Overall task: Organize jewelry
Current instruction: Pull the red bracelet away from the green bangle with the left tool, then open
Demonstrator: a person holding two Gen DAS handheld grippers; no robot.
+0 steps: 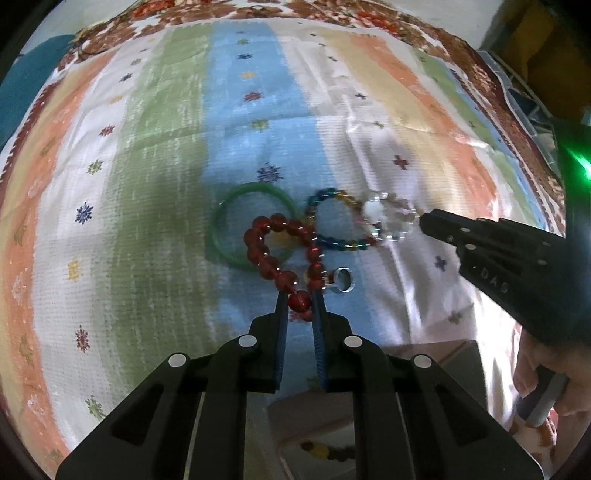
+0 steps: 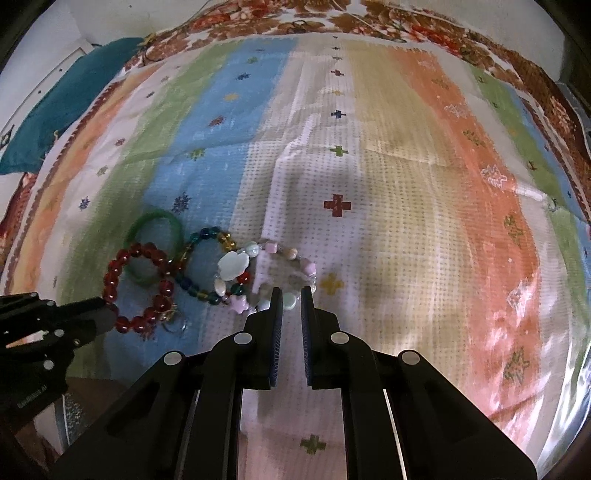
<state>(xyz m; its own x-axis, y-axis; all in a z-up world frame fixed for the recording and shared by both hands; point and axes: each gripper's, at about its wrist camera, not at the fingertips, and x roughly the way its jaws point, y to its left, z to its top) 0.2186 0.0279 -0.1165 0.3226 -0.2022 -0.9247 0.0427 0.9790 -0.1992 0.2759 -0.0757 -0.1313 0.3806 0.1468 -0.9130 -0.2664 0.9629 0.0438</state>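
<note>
A striped cloth in orange, green, blue and cream bands, dotted with small stitched motifs, lay spread beneath and ahead of both grippers, with a brown floral border along its far edge. A teal cushion sat at the far left of the right gripper's view.

The left gripper pointed steeply down, its jaws clenched on one bead of the red bead bracelet, whose loop stretched away just ahead of the fingertips. The right gripper was likewise pinched on a pale bead of the pastel charm bracelet, whose ring extended forward and to the left of its tips.

Just beyond the red loop, ahead and slightly left of the left gripper, lay the green bangle, partly overlapped by the red beads. Between the two held pieces rested the multicoloured bead bracelet, touching the red beads on one side and the pastel one on the other.

A small silver ring sat immediately right of the left gripper's tips, beside the red beads.
</note>
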